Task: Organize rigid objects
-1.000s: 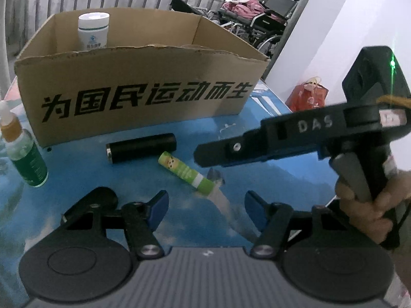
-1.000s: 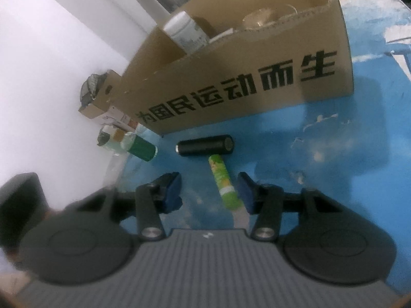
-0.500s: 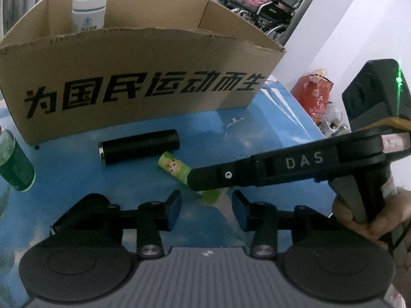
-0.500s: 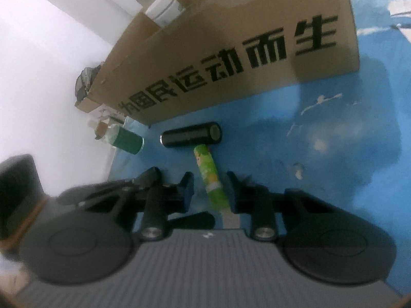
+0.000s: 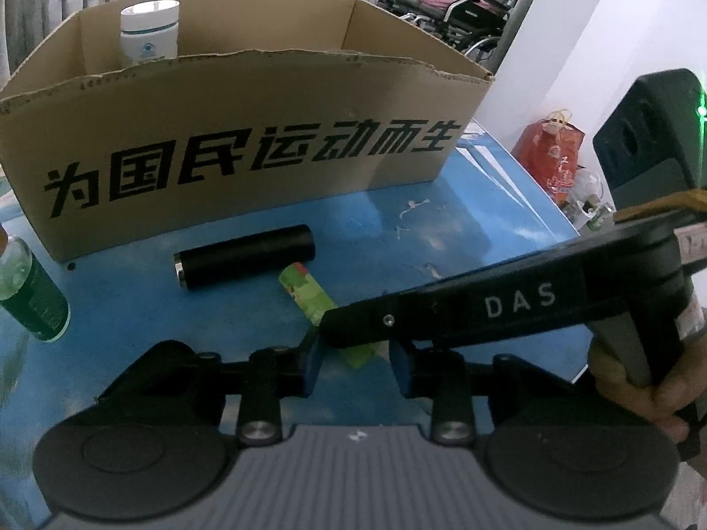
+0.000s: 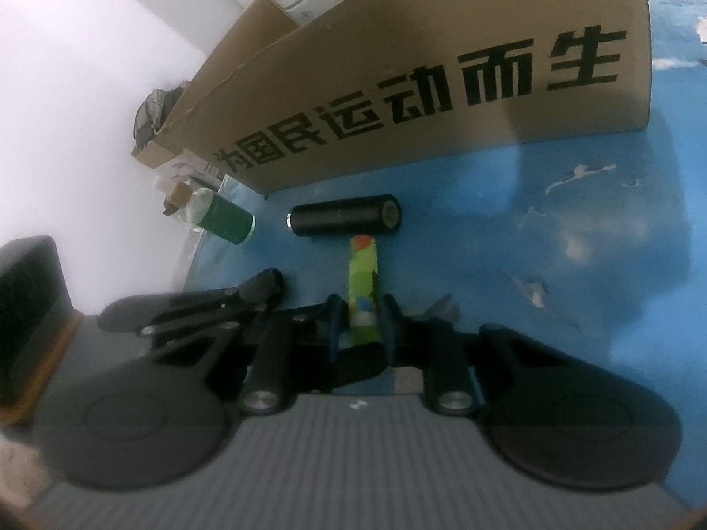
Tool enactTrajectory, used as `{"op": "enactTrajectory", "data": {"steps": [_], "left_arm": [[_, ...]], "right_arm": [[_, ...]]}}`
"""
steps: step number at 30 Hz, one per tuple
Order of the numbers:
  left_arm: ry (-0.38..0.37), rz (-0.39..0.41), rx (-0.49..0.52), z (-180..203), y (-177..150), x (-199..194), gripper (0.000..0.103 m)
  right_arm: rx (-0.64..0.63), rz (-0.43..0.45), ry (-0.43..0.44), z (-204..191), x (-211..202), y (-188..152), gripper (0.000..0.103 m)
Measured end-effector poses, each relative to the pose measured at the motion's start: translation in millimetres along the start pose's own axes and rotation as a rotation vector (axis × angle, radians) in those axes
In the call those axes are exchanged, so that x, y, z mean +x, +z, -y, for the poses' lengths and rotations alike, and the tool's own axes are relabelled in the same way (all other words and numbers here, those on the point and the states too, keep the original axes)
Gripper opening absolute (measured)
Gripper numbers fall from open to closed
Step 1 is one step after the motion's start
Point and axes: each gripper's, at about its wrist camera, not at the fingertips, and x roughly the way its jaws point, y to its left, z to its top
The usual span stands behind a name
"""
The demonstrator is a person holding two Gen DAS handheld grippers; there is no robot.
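right hand-held gripper (image 6: pixel 357 324) closing on green tube (image 6: pixel 363 292), pads touching both sides, tube lying on blue tabletop (image 6: pixel 596 265) | left view: right arm hiding that grip | left hand-held gripper (image 5: pixel 355 364) part open, holding nothing | black cylinder (image 5: pixel 246 256) lying just beyond tube, before cardboard box (image 5: pixel 247 150)

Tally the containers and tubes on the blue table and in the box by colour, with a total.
Black: 1, the black cylinder lying in front of the cardboard box.
Green: 2, the green tube between the right gripper jaws, and the green-labelled bottle.
White: 1, the white jar inside the box.
Total: 4.
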Motion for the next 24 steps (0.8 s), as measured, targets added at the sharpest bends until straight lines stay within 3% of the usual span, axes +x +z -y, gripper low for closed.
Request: {"op": "enactTrajectory", "data": {"steps": [8, 13, 21, 22, 24], "left_arm": [[0.006, 0.031, 0.028, 6, 1, -13, 0.033], [0.026, 0.107, 0.060, 15, 13, -36, 0.033], [0.055, 0.250, 0.100, 16, 70, -63, 0.034], [0.035, 0.266, 0.096, 13, 80, -64, 0.045], [0.029, 0.274, 0.071, 7, 99, -63, 0.042]], "right_arm": [[-0.022, 0.020, 0.000, -6, -10, -2, 0.017], [-0.053, 0.067, 0.007, -20, -31, 5, 0.017], [-0.169, 0.206, -0.010, -55, -72, 54, 0.017], [-0.182, 0.218, -0.018, -58, -73, 63, 0.017], [-0.189, 0.237, -0.005, -60, -76, 83, 0.012]]}}
